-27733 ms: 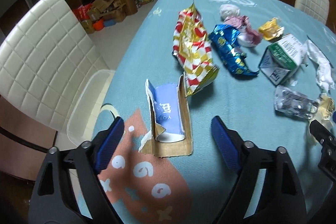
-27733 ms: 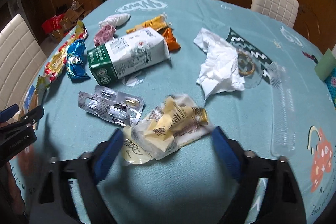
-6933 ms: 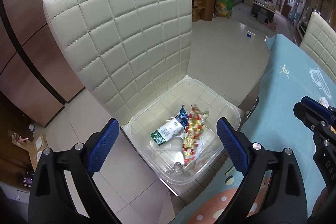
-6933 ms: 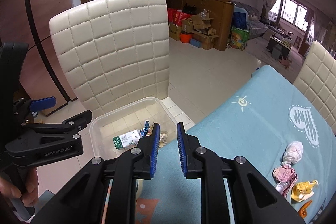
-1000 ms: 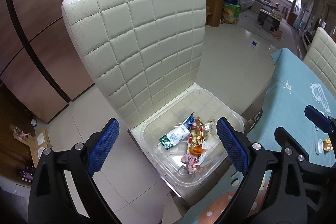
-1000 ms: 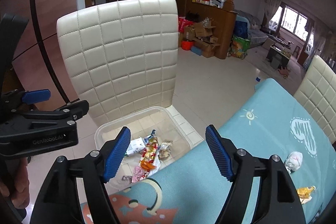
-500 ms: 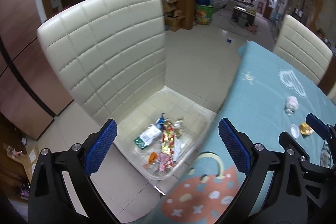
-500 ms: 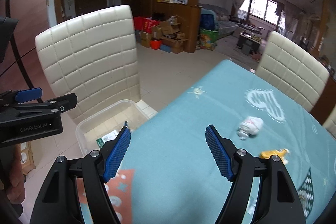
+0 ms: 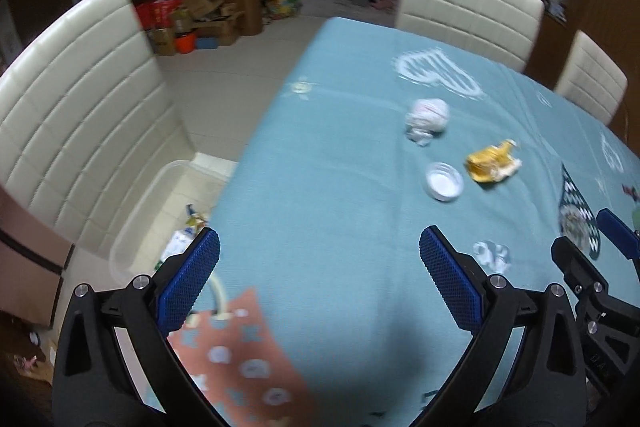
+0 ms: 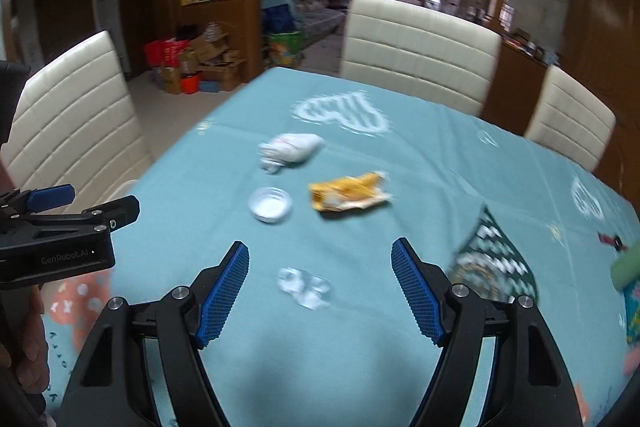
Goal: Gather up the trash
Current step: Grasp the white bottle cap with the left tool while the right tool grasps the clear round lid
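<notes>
On the teal tablecloth (image 9: 320,155) lie a crumpled white tissue (image 9: 427,115), a yellow wrapper (image 9: 492,163), a small clear lid (image 9: 444,181) and a scrap of clear plastic (image 9: 490,253). My left gripper (image 9: 318,267) hangs over the table's near left part; its jaws are opening with nothing between them. My right gripper (image 10: 320,279) is open above the clear plastic scrap (image 10: 304,285), and the lid (image 10: 270,205), yellow wrapper (image 10: 348,197) and tissue (image 10: 290,149) lie beyond it. The clear bin (image 9: 136,223) holding collected trash sits on the left chair's seat.
Cream padded chairs stand at the left (image 9: 80,99), at the far end (image 10: 420,55) and at the far right (image 10: 572,123). A green object (image 10: 626,267) sits at the table's right edge. Cardboard boxes (image 10: 200,67) are piled on the floor beyond.
Both views have swung right, from the chair and bin onto the table. The bin has slid to the left edge, and the remaining trash now lies ahead of both grippers.
</notes>
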{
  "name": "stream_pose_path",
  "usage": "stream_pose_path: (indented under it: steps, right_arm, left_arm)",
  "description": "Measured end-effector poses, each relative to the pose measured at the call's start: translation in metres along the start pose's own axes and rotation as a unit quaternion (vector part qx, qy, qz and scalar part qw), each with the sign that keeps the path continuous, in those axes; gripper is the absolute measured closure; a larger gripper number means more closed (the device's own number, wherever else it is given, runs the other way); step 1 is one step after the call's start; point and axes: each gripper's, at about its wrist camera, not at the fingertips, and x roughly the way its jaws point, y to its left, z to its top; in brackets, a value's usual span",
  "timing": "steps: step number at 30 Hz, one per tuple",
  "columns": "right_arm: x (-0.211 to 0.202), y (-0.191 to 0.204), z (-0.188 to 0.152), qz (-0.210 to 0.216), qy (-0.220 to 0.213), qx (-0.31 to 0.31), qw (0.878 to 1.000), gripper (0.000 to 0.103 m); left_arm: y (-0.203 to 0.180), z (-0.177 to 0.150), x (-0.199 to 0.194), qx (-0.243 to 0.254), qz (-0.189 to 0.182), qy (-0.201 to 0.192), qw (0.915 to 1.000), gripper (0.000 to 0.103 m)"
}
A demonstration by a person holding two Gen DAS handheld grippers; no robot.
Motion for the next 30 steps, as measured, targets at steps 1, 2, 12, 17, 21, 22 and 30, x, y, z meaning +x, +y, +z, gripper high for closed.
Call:
stream_pose_path:
  steps: [1,2,12,17,21,22,30]
  right_arm:
    - [-0.001,-0.008,-0.002,-0.007,0.001,0.007,1.000,0.031]
    - [-0.002,-0.019,-0.006,-0.017,0.003,0.018,1.000,0.031]
    - [0.004,-0.103,-0.046,-0.076,0.048,0.119,0.989,0.031]
    - [0.020,-0.123,-0.059,-0.087,0.068,0.138,0.984,0.031]
    - [0.037,-0.134,-0.064,-0.085,0.082,0.152,0.981,0.031]
    - [0.043,-0.137,-0.065,-0.083,0.088,0.156,0.980,0.031]
    - [0.078,-0.139,-0.061,-0.074,0.099,0.153,0.981,0.021]
  left_arm:
    - [-0.013,0.001,0.002,0.012,-0.006,0.001,0.9999,0.004]
    - [-0.021,0.001,0.003,0.020,-0.010,0.002,0.9997,0.004]
    - [-0.097,-0.003,0.028,0.093,-0.039,0.020,0.9947,0.004]
    - [-0.111,-0.002,0.050,0.104,-0.036,0.035,0.9933,0.004]
    - [-0.113,0.002,0.068,0.105,-0.024,0.045,0.9931,0.004]
    - [-0.113,0.004,0.073,0.105,-0.021,0.047,0.9931,0.004]
    - [-0.113,0.012,0.106,0.119,0.000,0.056,0.9913,0.004]
